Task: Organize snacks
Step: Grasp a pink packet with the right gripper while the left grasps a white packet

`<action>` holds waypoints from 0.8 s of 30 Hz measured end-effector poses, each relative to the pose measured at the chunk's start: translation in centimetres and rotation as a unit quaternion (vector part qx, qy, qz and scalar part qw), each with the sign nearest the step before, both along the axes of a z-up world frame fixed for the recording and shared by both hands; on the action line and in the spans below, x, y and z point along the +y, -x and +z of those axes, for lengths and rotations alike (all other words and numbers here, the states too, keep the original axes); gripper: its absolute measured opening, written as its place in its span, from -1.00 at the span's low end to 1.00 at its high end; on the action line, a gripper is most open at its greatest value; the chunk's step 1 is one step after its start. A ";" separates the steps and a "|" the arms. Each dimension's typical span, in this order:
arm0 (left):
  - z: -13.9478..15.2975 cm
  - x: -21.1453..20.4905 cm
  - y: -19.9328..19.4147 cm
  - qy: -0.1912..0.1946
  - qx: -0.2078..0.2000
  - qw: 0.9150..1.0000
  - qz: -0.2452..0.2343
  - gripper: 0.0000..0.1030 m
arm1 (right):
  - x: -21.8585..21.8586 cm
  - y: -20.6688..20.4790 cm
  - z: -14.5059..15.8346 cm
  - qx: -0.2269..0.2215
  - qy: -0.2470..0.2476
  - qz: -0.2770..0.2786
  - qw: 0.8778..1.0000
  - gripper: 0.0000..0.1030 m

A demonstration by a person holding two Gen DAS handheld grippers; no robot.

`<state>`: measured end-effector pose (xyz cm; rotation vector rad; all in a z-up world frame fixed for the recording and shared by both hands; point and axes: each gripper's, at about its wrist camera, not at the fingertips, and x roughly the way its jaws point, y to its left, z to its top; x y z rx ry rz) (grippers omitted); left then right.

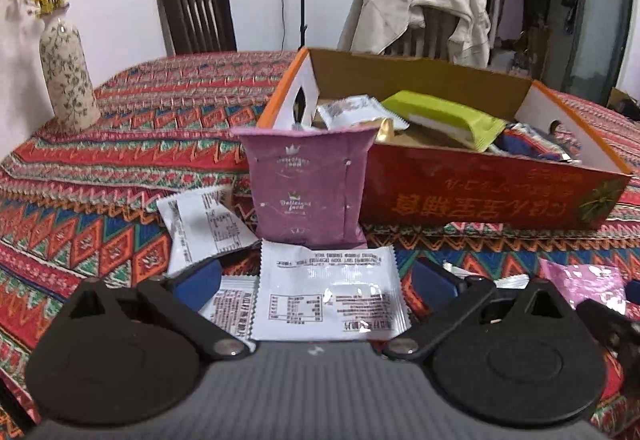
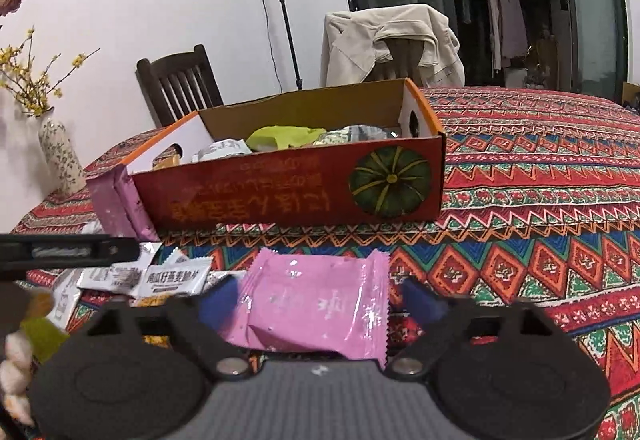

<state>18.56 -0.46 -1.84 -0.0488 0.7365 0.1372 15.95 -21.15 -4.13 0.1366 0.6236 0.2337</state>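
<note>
You are holding the left gripper [image 1: 316, 280] spread wide over a white snack packet [image 1: 330, 294] lying on the patterned tablecloth [image 1: 120, 168]. You are holding the right gripper [image 2: 320, 298] spread around a pink snack packet [image 2: 316, 306]. The red cardboard box [image 2: 288, 196] is holding a green packet [image 1: 444, 116] and silver packets, partly hidden by its wall. A purple packet [image 1: 308, 184] is leaning against the box.
</note>
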 end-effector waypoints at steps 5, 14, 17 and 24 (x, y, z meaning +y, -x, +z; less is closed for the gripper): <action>-0.7 -0.4 -0.5 -0.011 0.006 1.000 -0.002 1.00 | -0.1 -0.2 -0.3 0.007 -0.001 -0.003 1.000 0.86; -1.0 -0.8 -0.6 -0.008 0.014 1.000 -0.027 0.55 | -0.2 -0.4 -0.5 0.014 -0.002 -0.005 1.000 0.90; -1.0 -0.7 -0.4 -0.002 0.011 0.999 -0.030 0.42 | -0.1 -0.5 -0.5 0.015 -0.001 -0.004 1.000 0.93; -0.9 -0.1 0.5 0.016 -0.001 0.999 -0.037 0.24 | 0.2 -0.5 -0.6 0.019 0.004 -0.001 1.000 0.99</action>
